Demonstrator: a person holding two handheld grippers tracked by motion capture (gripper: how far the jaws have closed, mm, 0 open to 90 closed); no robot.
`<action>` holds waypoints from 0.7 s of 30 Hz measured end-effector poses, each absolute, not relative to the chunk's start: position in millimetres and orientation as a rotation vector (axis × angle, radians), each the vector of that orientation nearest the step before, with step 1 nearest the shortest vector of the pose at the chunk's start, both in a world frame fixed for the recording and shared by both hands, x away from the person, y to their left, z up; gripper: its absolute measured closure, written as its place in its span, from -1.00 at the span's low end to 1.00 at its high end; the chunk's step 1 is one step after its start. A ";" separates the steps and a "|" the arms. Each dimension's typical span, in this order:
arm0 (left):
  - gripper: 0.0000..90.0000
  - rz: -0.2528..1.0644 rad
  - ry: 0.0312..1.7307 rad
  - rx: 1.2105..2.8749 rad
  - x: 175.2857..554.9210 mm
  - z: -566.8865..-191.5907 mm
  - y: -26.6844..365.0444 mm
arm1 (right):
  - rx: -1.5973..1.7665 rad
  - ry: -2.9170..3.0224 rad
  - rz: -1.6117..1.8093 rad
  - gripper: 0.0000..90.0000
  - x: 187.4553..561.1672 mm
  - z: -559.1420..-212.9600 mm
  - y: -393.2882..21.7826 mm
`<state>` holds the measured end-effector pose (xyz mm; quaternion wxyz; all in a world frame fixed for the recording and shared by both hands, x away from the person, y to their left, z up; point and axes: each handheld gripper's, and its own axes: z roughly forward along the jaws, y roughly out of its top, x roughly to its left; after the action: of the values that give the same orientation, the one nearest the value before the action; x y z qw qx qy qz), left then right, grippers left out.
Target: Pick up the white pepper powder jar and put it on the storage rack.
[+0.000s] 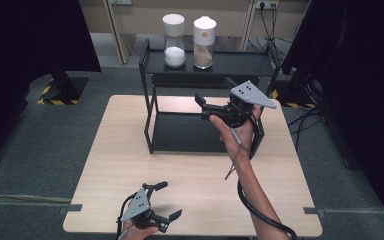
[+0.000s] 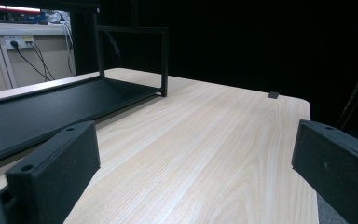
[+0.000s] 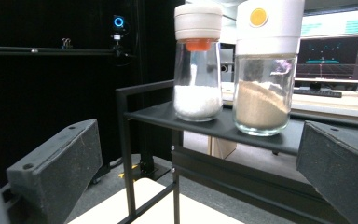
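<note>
Two glass jars with white lids stand side by side on the top shelf of a black rack (image 1: 232, 63). The left jar (image 1: 174, 41) holds white grains and the right jar (image 1: 204, 42) holds a beige powder. My right gripper (image 1: 203, 107) is raised in front of the rack, below the top shelf, jaws pointing left and open with nothing between them. In the right gripper view the white-grain jar (image 3: 198, 70) and the beige jar (image 3: 265, 79) sit just beyond the open right gripper (image 3: 196, 172). My left gripper (image 1: 169, 200) rests open near the table's front edge.
The rack's lower shelf (image 2: 42, 112) lies bare on the light wooden table (image 1: 190, 175). In the left gripper view the open left gripper (image 2: 191, 172) frames bare table top (image 2: 205, 135). Black curtains and cables surround the table. A monitor (image 3: 333, 58) glows behind the rack.
</note>
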<state>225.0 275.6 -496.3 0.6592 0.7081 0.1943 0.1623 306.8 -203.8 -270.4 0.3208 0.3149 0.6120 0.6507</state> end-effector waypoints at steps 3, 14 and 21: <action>-1.00 0.368 0.441 1.603 224.8 -496.3 275.7 | 0.818 1.610 1.707 -0.99 300.5 -276.7 -204.7; -0.99 0.373 0.445 1.602 224.6 -496.7 275.1 | 0.808 1.622 1.731 -0.99 280.7 -308.7 -210.8; -1.00 0.376 0.448 1.601 224.4 -496.7 275.3 | 0.810 1.635 1.732 -0.99 270.8 -326.7 -215.4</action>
<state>224.4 275.3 -496.7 0.6583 0.7071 0.1978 0.1659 270.8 -215.4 -326.7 0.3077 0.3062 0.6184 0.6551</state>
